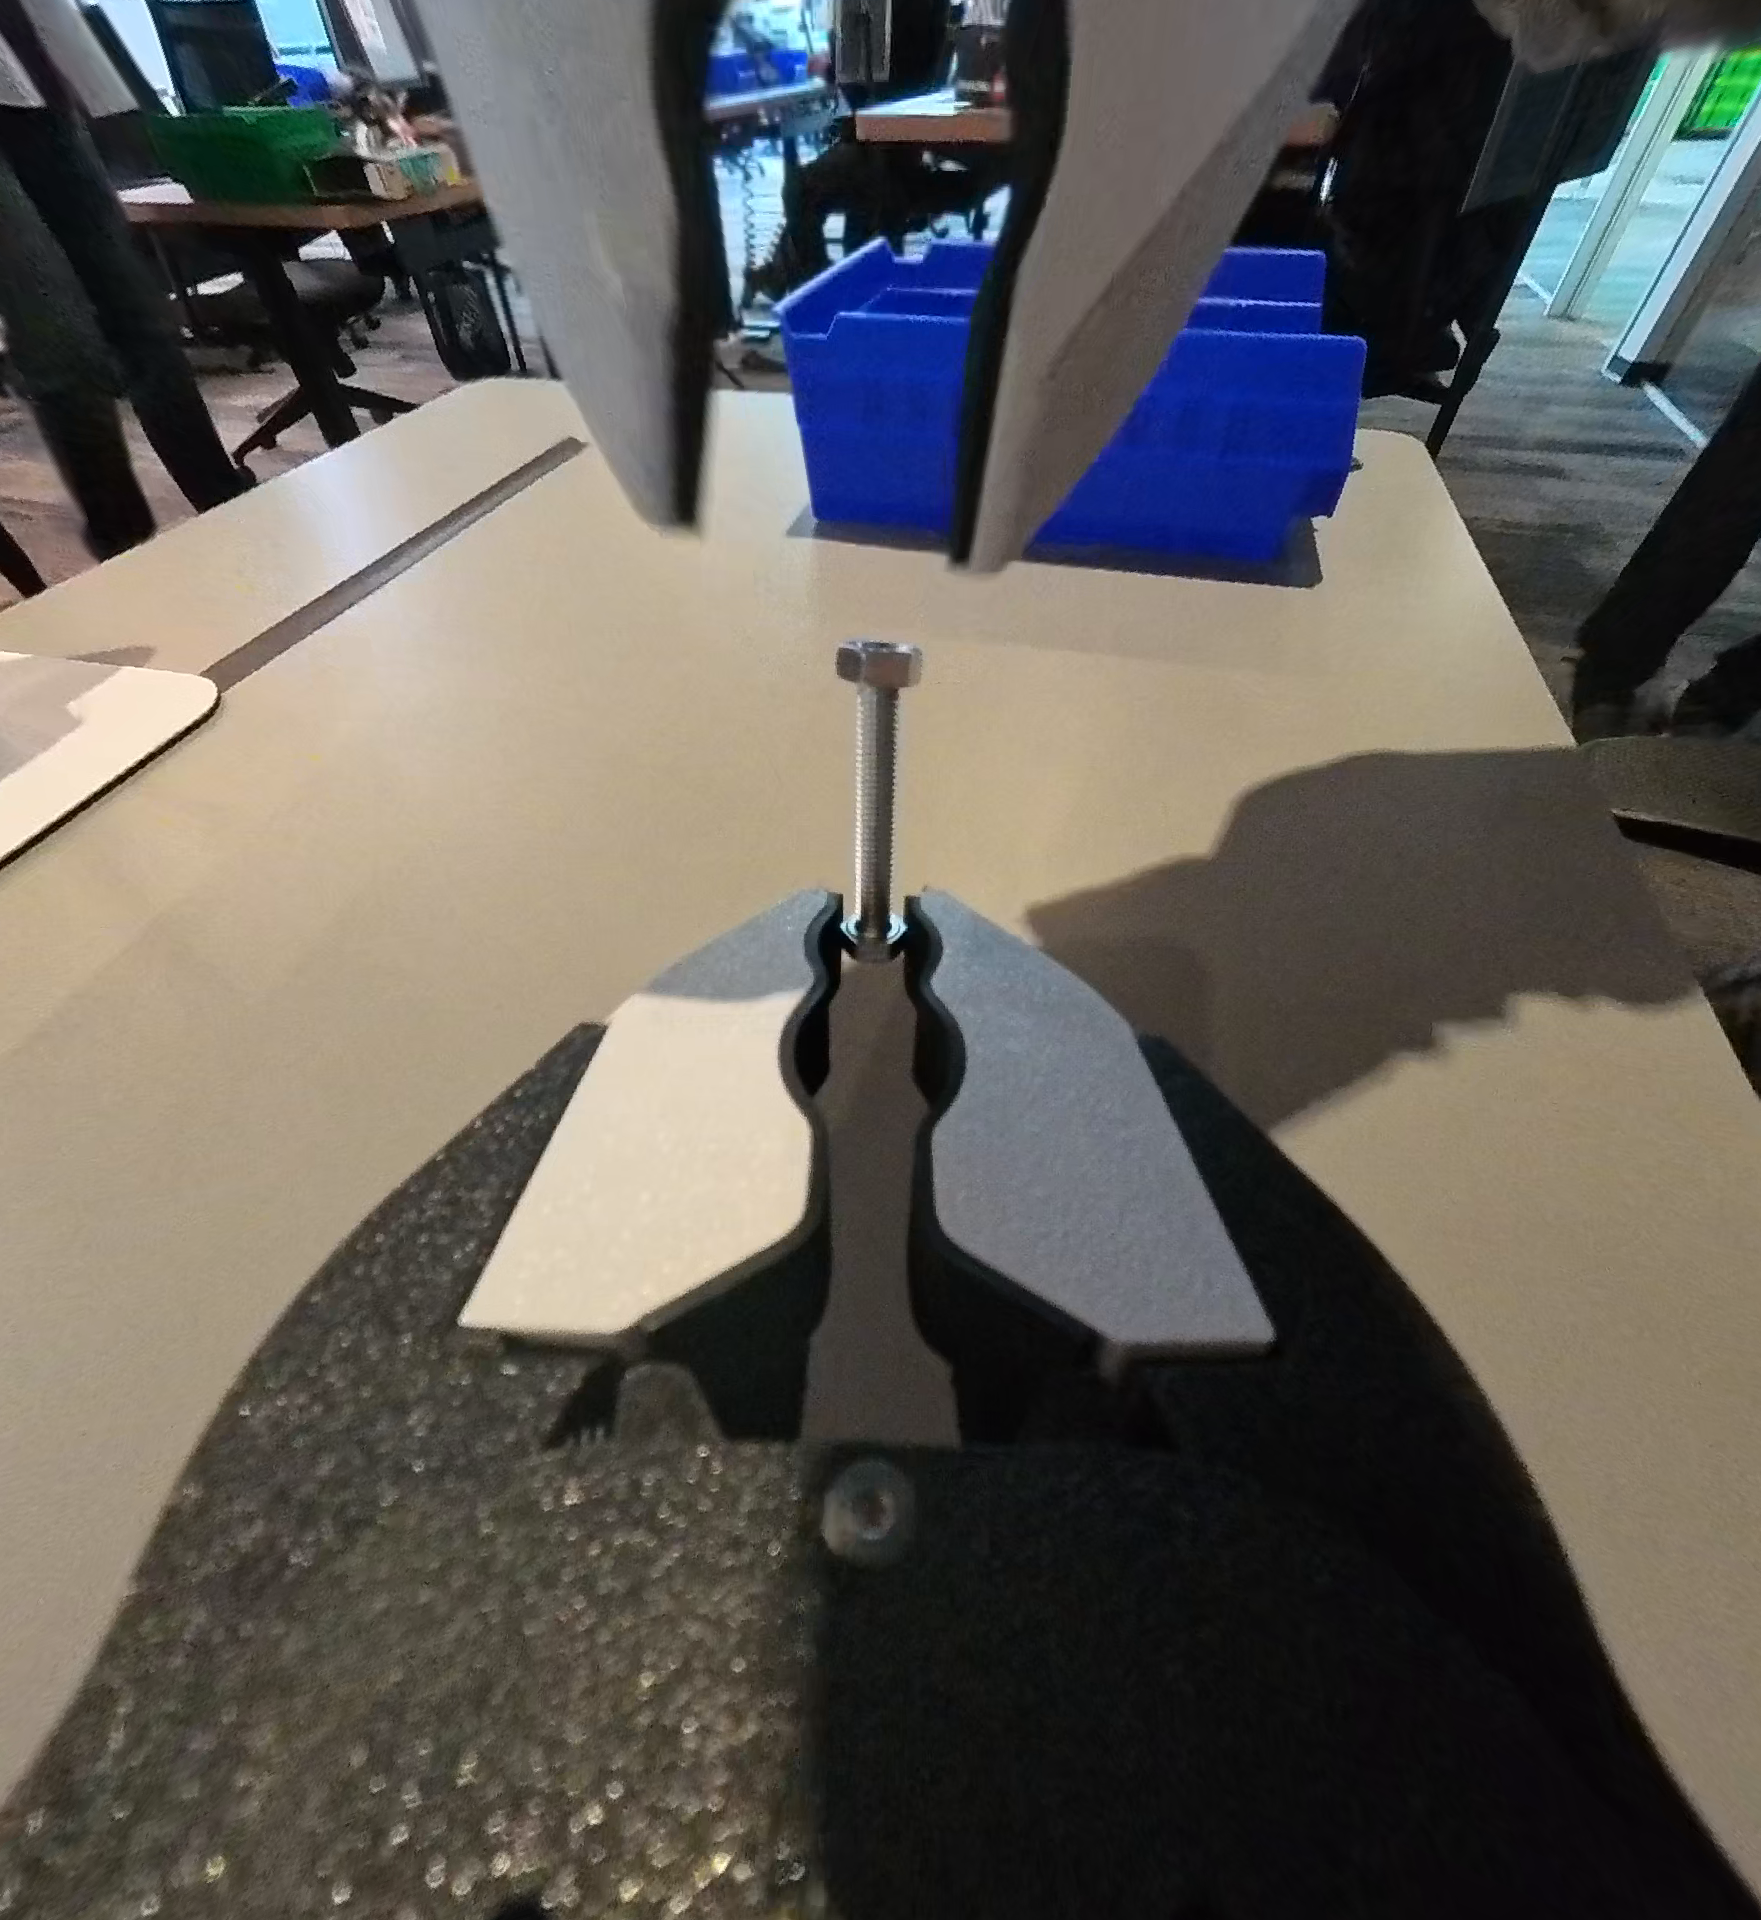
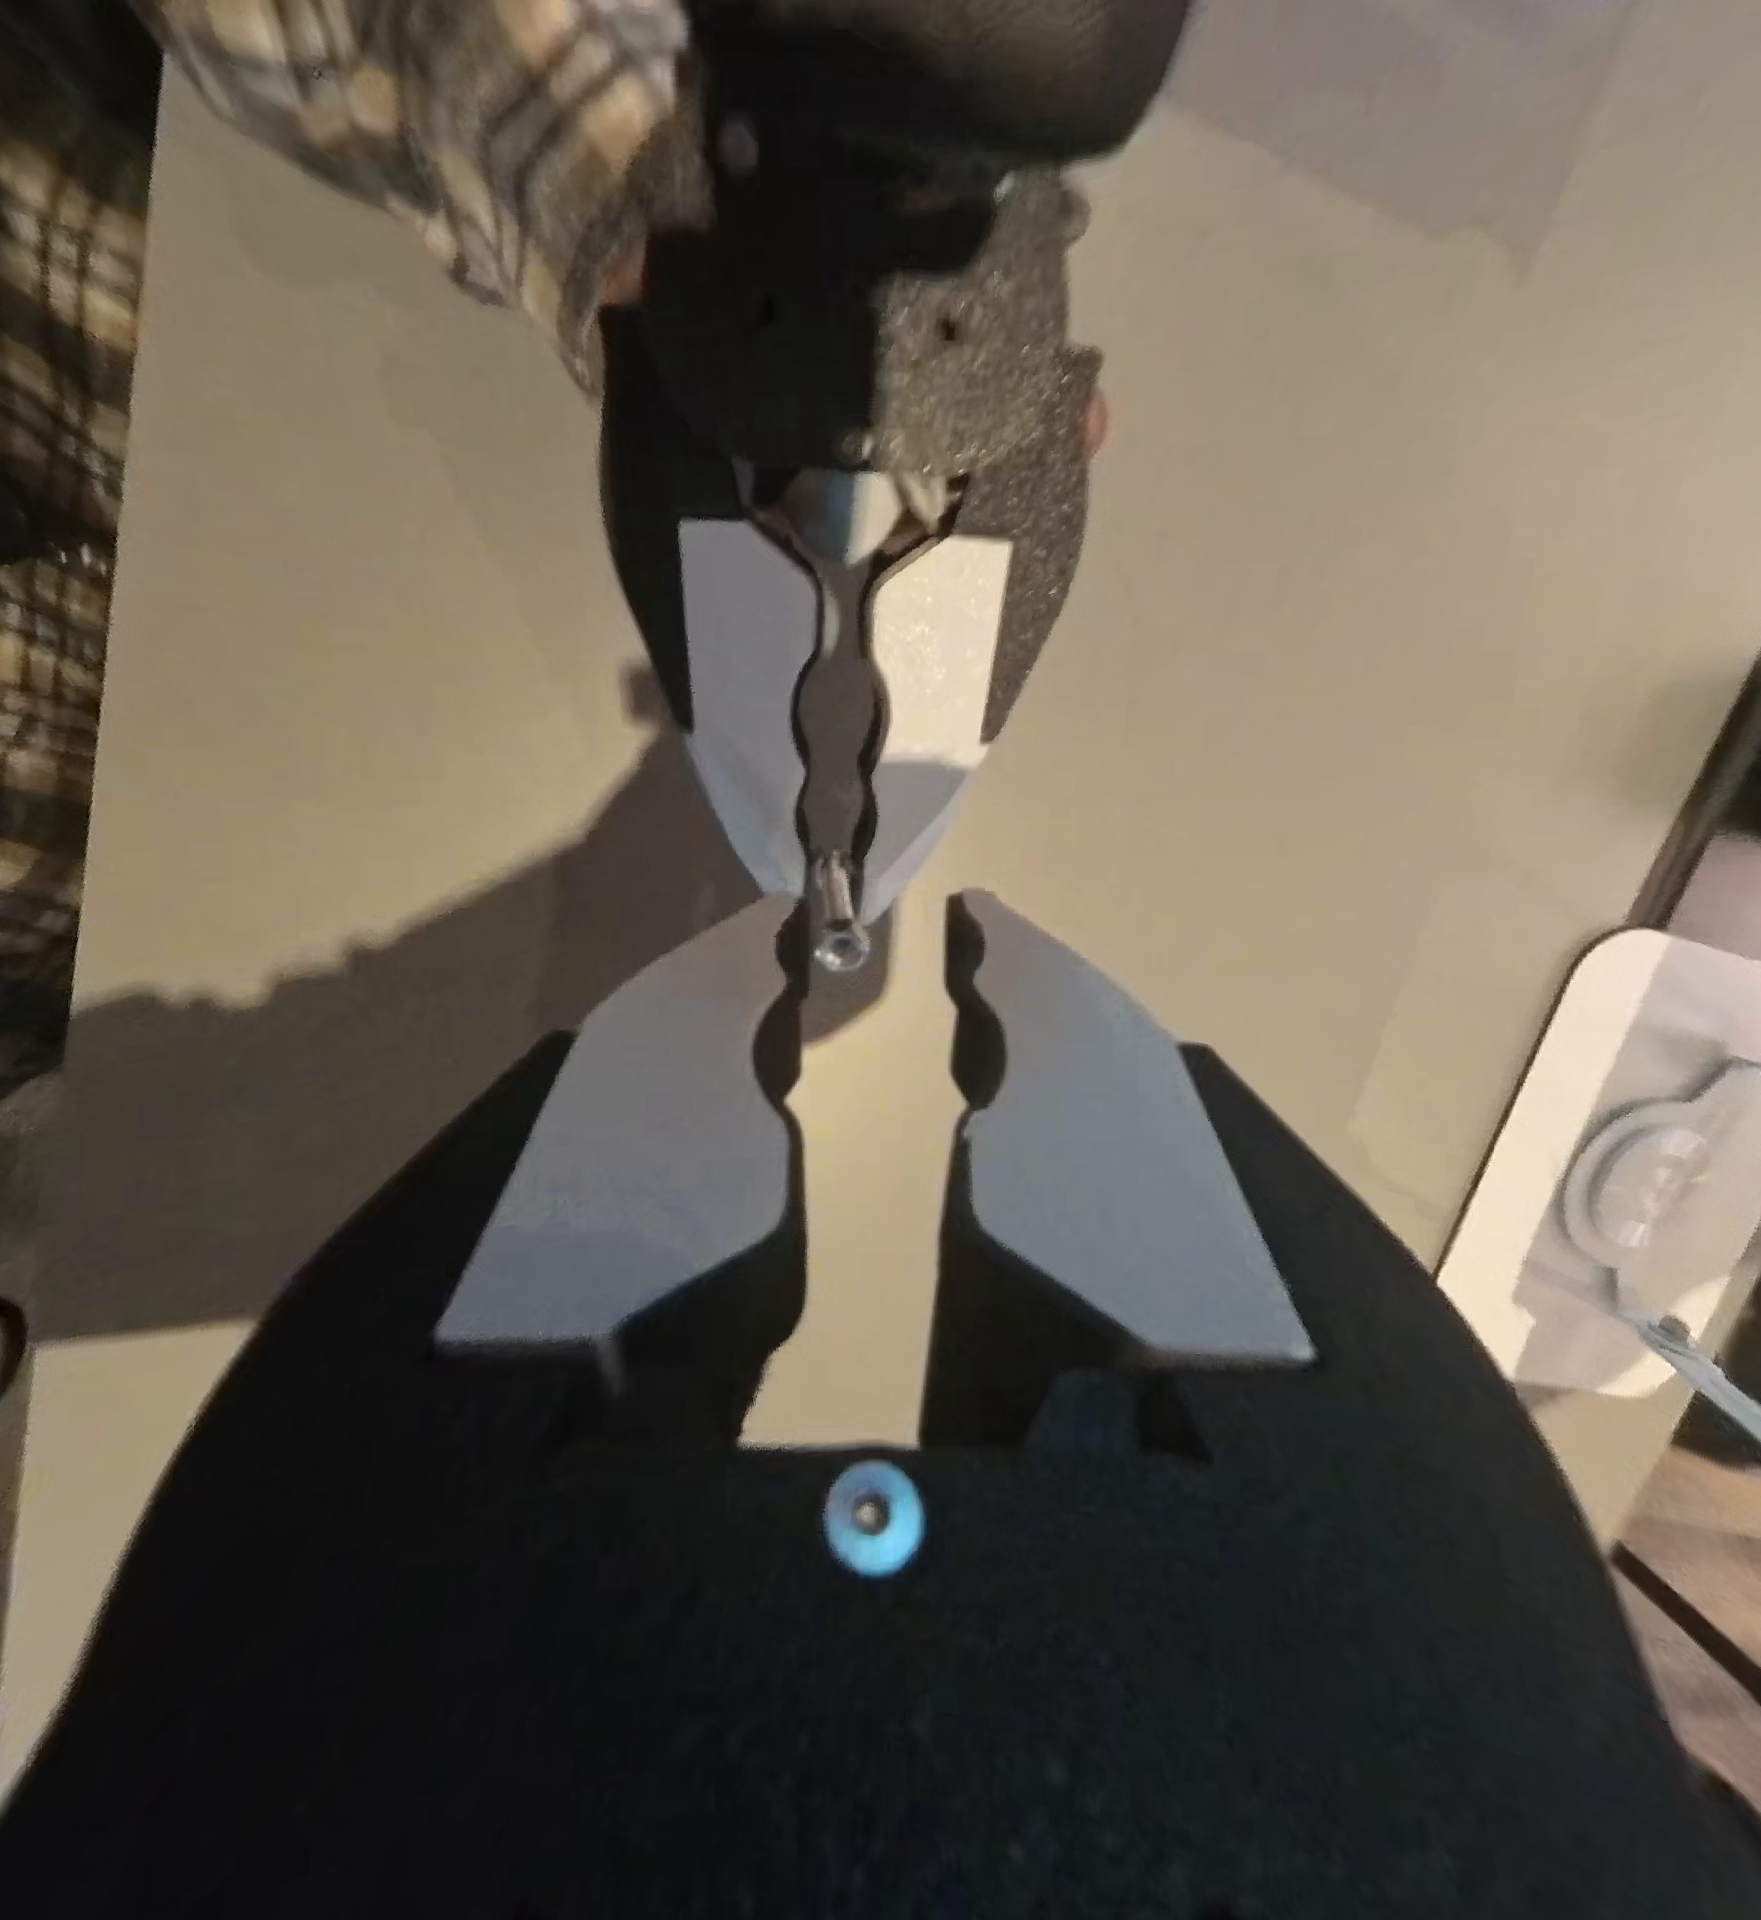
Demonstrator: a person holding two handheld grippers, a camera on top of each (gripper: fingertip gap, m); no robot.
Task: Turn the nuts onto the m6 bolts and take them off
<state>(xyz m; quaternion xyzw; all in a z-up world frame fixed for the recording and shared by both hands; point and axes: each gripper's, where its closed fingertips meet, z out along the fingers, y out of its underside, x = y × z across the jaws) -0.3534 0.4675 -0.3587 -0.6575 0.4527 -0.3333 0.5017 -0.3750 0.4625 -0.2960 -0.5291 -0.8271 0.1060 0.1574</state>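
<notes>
A silver nut (image 1: 878,943), threaded on the near end of an M6 bolt (image 1: 877,790), sits pinched between the fingertips of the left gripper (image 1: 877,935). The bolt points straight ahead, its hex head farthest out. Just beyond that head hangs the right gripper (image 2: 874,930), jaws parted and holding nothing, above a beige table (image 1: 440,831) bearing blue bins (image 1: 1198,416).

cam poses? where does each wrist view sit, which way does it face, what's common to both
Left wrist view: on the left gripper, facing level across the table toward blue bins; own fingers clamp a nut on the bolt.
Right wrist view: on the right gripper, looking down at the table; own fingers apart, plaid sleeve visible.
Shared: bolt, table, both grippers.
</notes>
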